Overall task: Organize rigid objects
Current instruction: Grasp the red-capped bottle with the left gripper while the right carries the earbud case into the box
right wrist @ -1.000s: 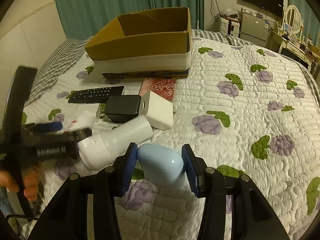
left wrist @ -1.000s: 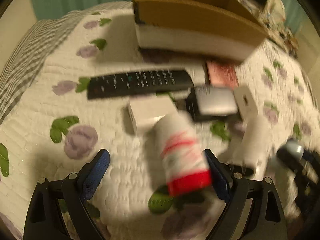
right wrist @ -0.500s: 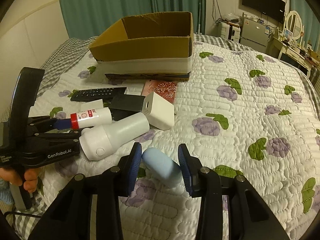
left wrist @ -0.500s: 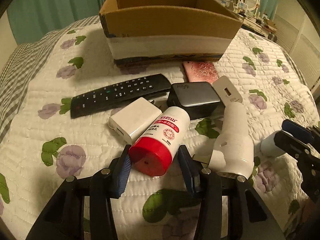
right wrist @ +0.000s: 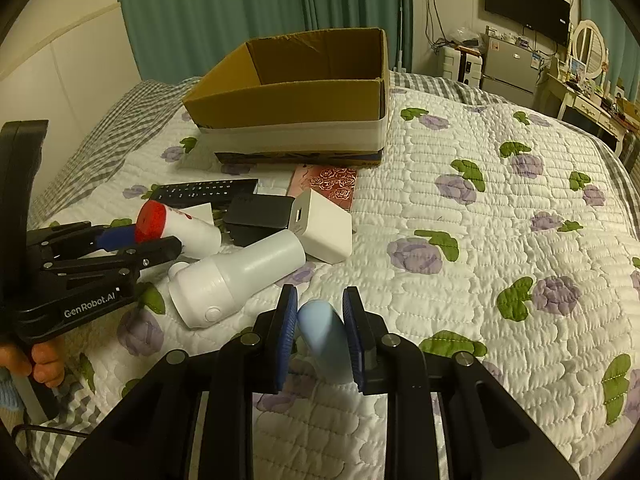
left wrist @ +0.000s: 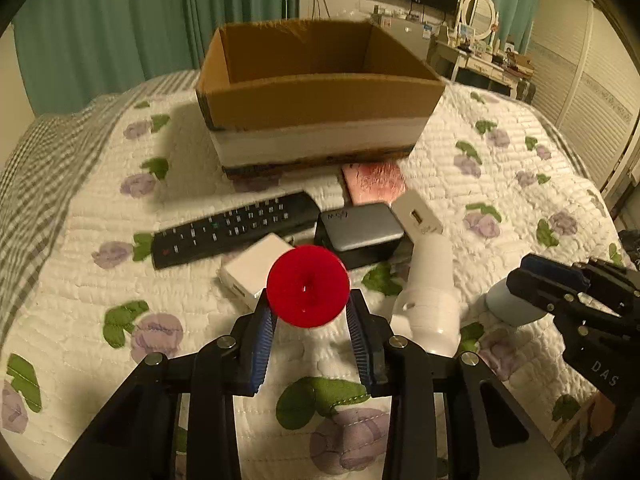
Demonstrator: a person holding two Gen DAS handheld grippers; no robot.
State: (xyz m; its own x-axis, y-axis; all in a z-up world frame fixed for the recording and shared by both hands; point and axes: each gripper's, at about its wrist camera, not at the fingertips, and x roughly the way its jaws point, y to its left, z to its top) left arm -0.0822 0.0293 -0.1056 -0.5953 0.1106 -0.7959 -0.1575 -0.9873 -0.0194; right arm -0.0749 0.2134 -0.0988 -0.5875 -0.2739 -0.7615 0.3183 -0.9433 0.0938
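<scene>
My left gripper is shut on a white bottle with a red cap, lifted off the quilt, cap toward the camera; the bottle also shows in the right wrist view. My right gripper is shut on a pale blue rounded object, which also shows in the left wrist view. An open cardboard box stands at the back of the bed. A black remote, a white charger, a grey-black power bank, a white adapter, a pink card and a white flask lie in front of it.
The bed has a white quilt with purple flowers and a grey checked sheet at the left edge. Teal curtains, a wall television and a dresser stand behind the bed.
My left gripper closed on the red-capped bottle and raised it off the quilt, turning it end-on. My right gripper narrowed on the pale blue object and lifted slightly.
</scene>
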